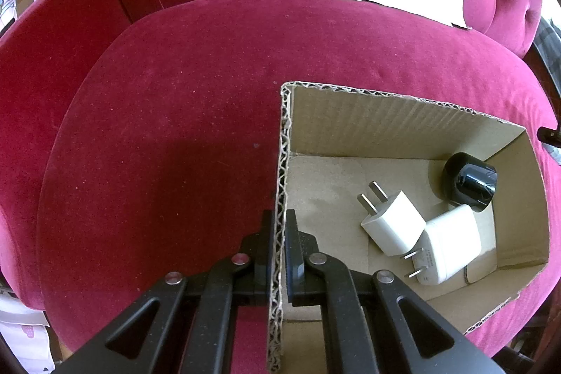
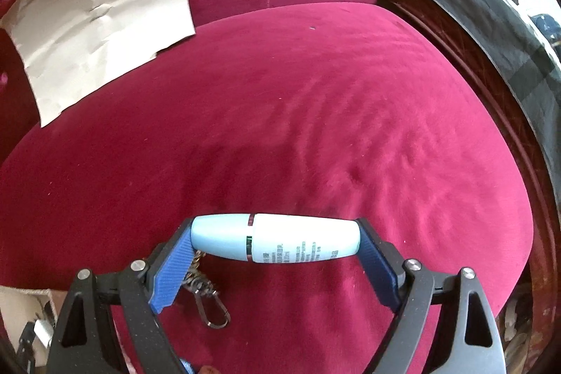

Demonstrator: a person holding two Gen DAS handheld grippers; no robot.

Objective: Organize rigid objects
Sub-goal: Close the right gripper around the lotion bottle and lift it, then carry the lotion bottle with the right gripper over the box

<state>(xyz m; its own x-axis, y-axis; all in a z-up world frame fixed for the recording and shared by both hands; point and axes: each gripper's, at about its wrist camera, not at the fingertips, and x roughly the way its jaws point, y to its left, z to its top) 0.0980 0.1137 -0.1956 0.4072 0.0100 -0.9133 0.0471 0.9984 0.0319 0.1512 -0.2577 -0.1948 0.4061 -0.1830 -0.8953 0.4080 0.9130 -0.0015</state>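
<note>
Now the right hand-held gripper (image 2: 275, 239) held the pale blue tube (image 2: 275, 240) endwise over the sofa cushion (image 2: 315, 114); left hand-held gripper (image 1: 279, 233) pinched the cardboard box (image 1: 385, 125) wall. Best carry level, release low beside the chargers (image 1: 389, 226).

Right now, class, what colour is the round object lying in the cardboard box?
Glossy black, seen best in the left wrist view, beside two white chargers.

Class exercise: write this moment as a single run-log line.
left claw: shut on cardboard box wall | right claw: gripping pale blue tube endwise | in box: two white chargers, black cap
</note>
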